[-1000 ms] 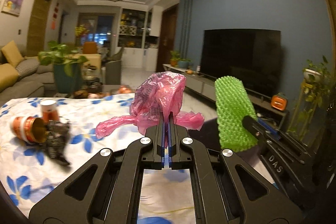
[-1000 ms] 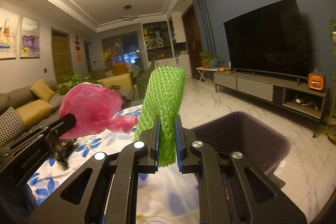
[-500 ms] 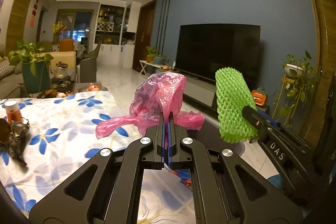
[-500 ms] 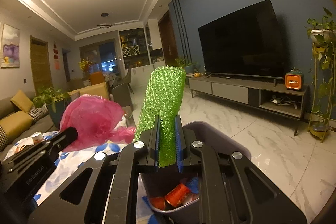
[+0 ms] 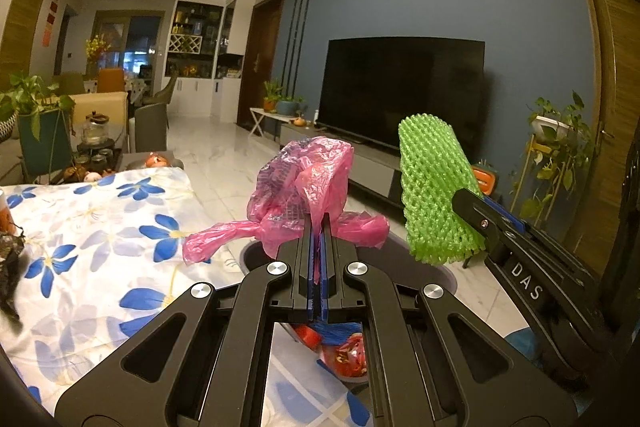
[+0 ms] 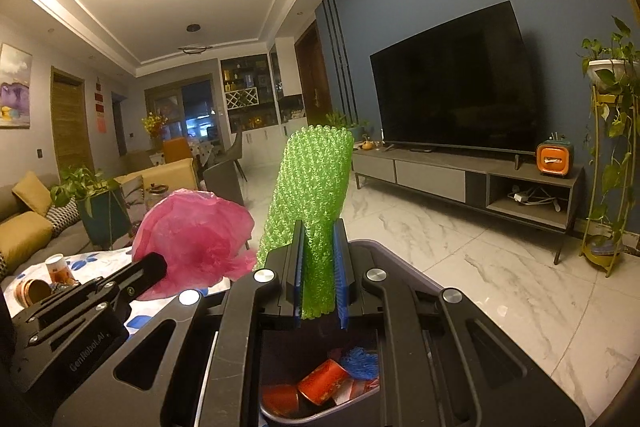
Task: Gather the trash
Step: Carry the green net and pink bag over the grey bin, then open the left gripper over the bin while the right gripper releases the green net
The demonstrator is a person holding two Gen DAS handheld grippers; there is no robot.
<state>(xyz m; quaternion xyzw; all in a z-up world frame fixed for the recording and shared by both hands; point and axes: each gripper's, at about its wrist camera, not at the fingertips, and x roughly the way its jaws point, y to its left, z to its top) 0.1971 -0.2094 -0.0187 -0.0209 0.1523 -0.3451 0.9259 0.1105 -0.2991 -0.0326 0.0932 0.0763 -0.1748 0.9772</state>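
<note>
My left gripper (image 5: 319, 227) is shut on a crumpled pink plastic bag (image 5: 304, 183), held in the air above the rim of a dark grey trash bin (image 5: 448, 277). My right gripper (image 6: 319, 239) is shut on a green foam net sleeve (image 6: 312, 187) that stands upright between its pads, right over the same bin (image 6: 404, 263). Red wrappers and a blue net (image 6: 360, 363) lie inside the bin. In the right wrist view the pink bag (image 6: 192, 235) hangs just left of the sleeve. The left wrist view has the sleeve (image 5: 434, 191) at right.
A table with a blue-flowered cloth (image 5: 100, 227) lies to the left, with dark crumpled trash (image 5: 10, 259) and small orange cans (image 6: 56, 267) on it. A TV (image 6: 452, 79) on a low cabinet stands across the marble floor. A plant stand (image 6: 608, 167) is at far right.
Both grippers have carried the pink bag and the green sleeve rightward from over the table to over the trash bin. The bin's contents now show beneath them. Both grips are unchanged.
</note>
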